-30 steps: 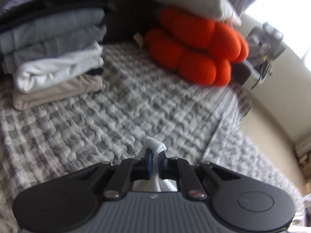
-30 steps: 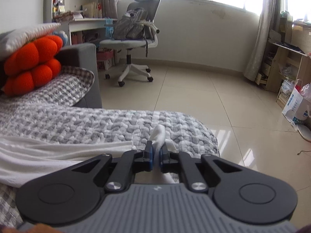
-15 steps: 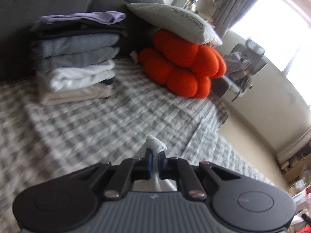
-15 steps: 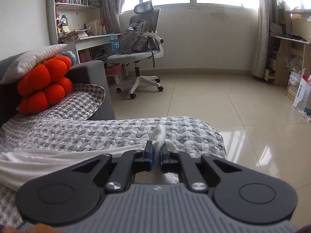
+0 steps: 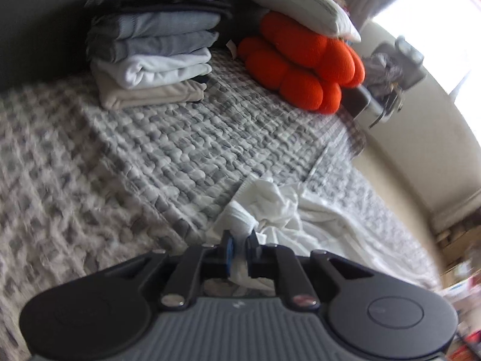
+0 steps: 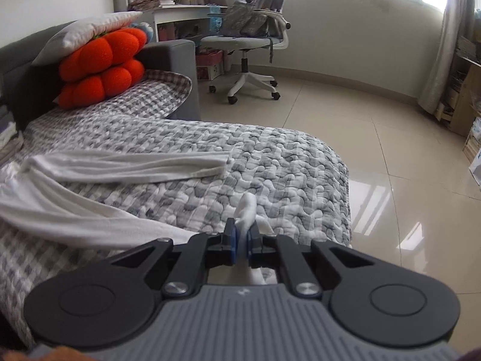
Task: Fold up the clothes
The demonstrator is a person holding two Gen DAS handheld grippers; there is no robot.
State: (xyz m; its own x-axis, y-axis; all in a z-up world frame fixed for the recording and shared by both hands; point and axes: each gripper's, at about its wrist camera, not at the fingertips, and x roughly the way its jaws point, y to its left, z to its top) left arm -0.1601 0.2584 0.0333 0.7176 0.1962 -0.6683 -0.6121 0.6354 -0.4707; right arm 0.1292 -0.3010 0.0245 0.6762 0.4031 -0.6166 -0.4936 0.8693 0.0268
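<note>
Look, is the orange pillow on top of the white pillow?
No, the white pillow lies on top of the orange pillow, which sits under it on the sofa.

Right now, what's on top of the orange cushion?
A pale pillow lies across the orange cushion, covering its upper side. Whether anything sits between them cannot be seen.

White garment (image 5: 288, 207) now spread over quilt (image 5: 180, 150); sleeve (image 6: 135, 167) laid out.
</note>
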